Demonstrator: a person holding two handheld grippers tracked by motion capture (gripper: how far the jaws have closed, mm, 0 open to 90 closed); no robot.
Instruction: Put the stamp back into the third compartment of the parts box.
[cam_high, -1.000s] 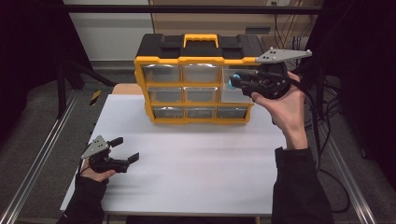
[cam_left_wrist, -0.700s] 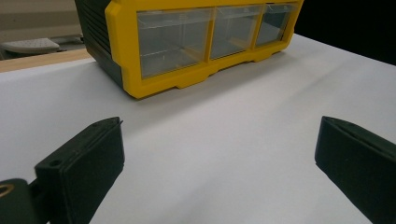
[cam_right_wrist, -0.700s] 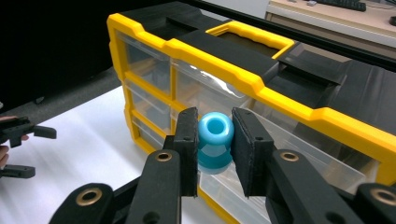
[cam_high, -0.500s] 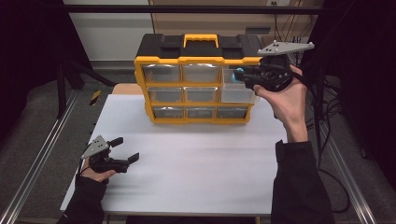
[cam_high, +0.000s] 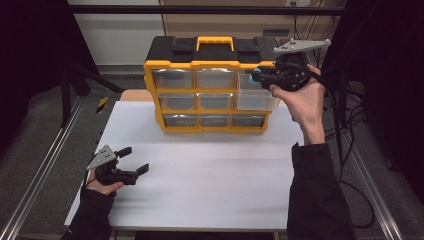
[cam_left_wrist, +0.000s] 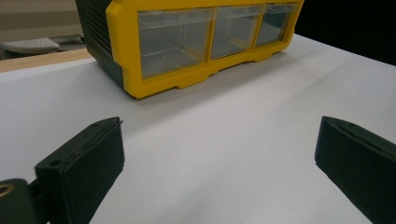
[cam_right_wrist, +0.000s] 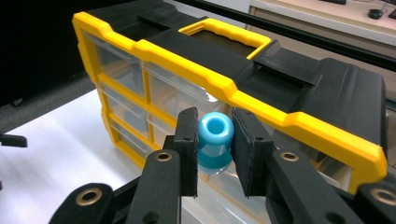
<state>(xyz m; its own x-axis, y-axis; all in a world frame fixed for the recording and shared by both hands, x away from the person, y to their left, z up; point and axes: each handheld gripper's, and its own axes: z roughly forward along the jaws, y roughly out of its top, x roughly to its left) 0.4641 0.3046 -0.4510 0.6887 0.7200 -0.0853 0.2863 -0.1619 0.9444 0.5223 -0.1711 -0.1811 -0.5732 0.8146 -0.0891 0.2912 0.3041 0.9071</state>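
A yellow and black organizer (cam_high: 210, 52) with clear drawers stands at the back of the white table (cam_high: 210, 180). One clear drawer (cam_high: 255, 99) in its right column stands pulled out. Above that drawer my right gripper (cam_high: 257, 75) is shut on a light blue spool-shaped piece (cam_right_wrist: 215, 140), which is upright between the pads (cam_right_wrist: 187, 140). In the right gripper view the organizer's top (cam_right_wrist: 299, 74) runs just behind the gripper (cam_right_wrist: 214, 122). My left gripper (cam_high: 135, 160) rests at the table's front left, open with nothing in it. Its view (cam_left_wrist: 224, 158) faces the organizer's bottom drawers (cam_left_wrist: 187, 42).
Metal rails (cam_high: 45, 165) run along both sides of the table. Cables (cam_high: 345, 100) hang at the right, behind the right hand. A wooden board (cam_high: 132, 95) lies left of the organizer. The white table between the left gripper and the organizer is bare.
The right gripper has risen a little with the blue piece still in it. The left gripper has stayed where it was.
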